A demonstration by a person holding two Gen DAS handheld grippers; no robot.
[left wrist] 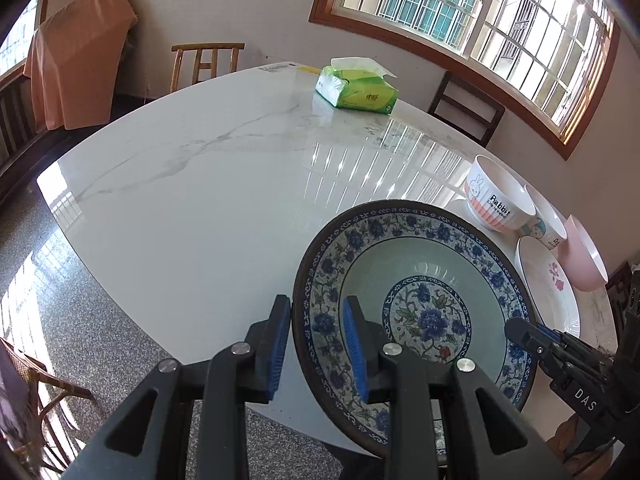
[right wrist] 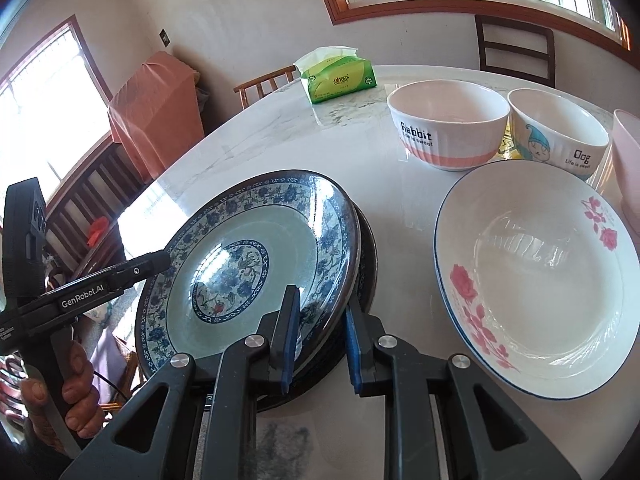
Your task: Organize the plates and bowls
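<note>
A blue floral plate [left wrist: 416, 300] [right wrist: 256, 252] is tilted, its right edge raised over a second dark-rimmed plate [right wrist: 366, 264] beneath it. My left gripper [left wrist: 316, 344] straddles its near rim, jaws apart with small gaps. My right gripper [right wrist: 322, 336] straddles its right rim, jaws apart. A white plate with pink roses [right wrist: 540, 276] [left wrist: 548, 284] lies to the right. Behind stand a Rabbit bowl [right wrist: 448, 128] [left wrist: 498, 196], a Dog bowl [right wrist: 560, 136] [left wrist: 548, 224] and a pink bowl [left wrist: 584, 256] [right wrist: 628, 156].
A green tissue pack [left wrist: 356, 88] [right wrist: 340, 76] lies at the far side of the white marble table [left wrist: 200, 184]. Wooden chairs [left wrist: 204, 64] stand around it. The table's near edge drops to a speckled floor [left wrist: 80, 320].
</note>
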